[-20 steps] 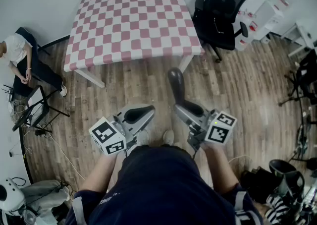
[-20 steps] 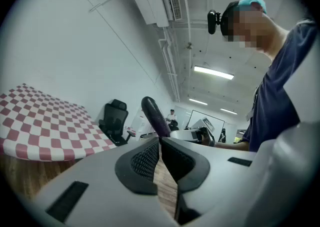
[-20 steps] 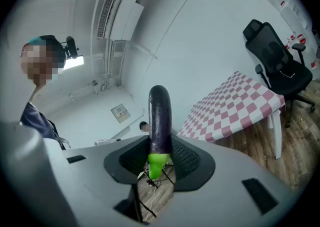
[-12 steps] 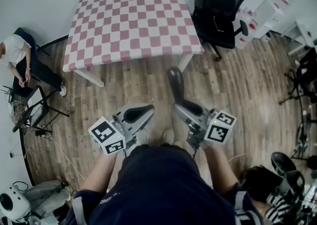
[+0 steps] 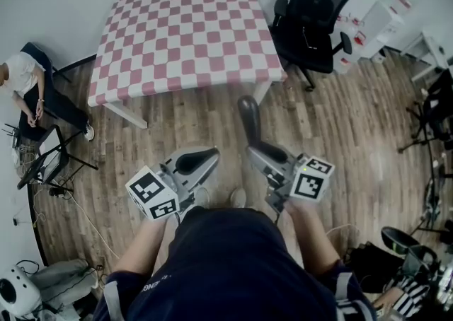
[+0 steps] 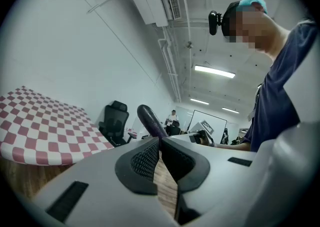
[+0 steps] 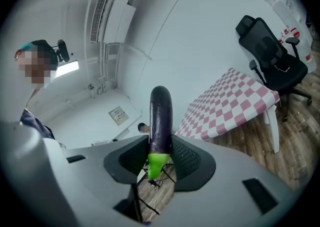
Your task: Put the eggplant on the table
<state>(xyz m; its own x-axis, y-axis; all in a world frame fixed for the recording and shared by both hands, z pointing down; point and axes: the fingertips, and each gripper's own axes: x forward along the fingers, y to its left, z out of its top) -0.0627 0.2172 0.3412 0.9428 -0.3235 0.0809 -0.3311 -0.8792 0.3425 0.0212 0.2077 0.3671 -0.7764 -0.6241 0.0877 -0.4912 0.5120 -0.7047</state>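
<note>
Left gripper (image 5: 202, 159), short of the counter (image 5: 187, 30), over the floor (image 5: 340, 129): we see its jaws pressed together, nothing between. Right gripper (image 5: 255, 151), beside it: jaws clamped on the eggplant (image 5: 249, 118) near its green stem end, purple body pointing toward the counter.

A table (image 5: 185, 30) covered in pink-and-white check is seen at 12 o'clock, on a wooden floor (image 5: 340, 125). A black office chair (image 5: 311, 19) is placed at 1 o'clock, just beside the table's corner. At 5 o'clock a dark eggplant (image 5: 249, 118) is gripped at its near end by the right gripper (image 5: 255, 151) and pointed toward 12 o'clock, apart from the table. The left gripper (image 5: 207, 160) is held beside it at 7 o'clock. A seated person (image 5: 28, 86) is seen at 9 o'clock.
</note>
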